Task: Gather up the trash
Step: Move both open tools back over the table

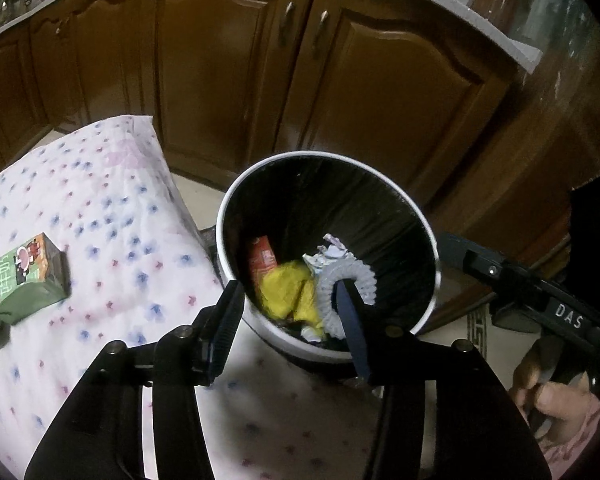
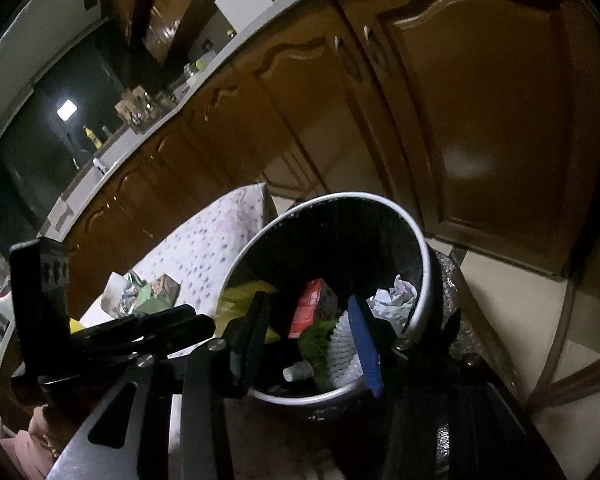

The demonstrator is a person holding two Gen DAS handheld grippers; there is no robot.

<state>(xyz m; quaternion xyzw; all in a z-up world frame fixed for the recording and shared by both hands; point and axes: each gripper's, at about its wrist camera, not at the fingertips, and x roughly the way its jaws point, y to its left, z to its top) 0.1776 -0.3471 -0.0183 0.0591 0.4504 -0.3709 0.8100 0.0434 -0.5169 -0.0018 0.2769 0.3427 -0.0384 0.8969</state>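
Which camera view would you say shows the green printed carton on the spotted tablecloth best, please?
The left wrist view: the green printed carton lies unobstructed, its printing visible. The right wrist view shows it small, dim and partly hidden.

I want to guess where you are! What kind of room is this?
Probably a home kitchen: brown wooden cabinets under a white countertop, with jars on it.

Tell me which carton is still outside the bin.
The green carton, lying on the flowered cloth left of the bin. The red carton already sits inside, beside the yellow wrapper.
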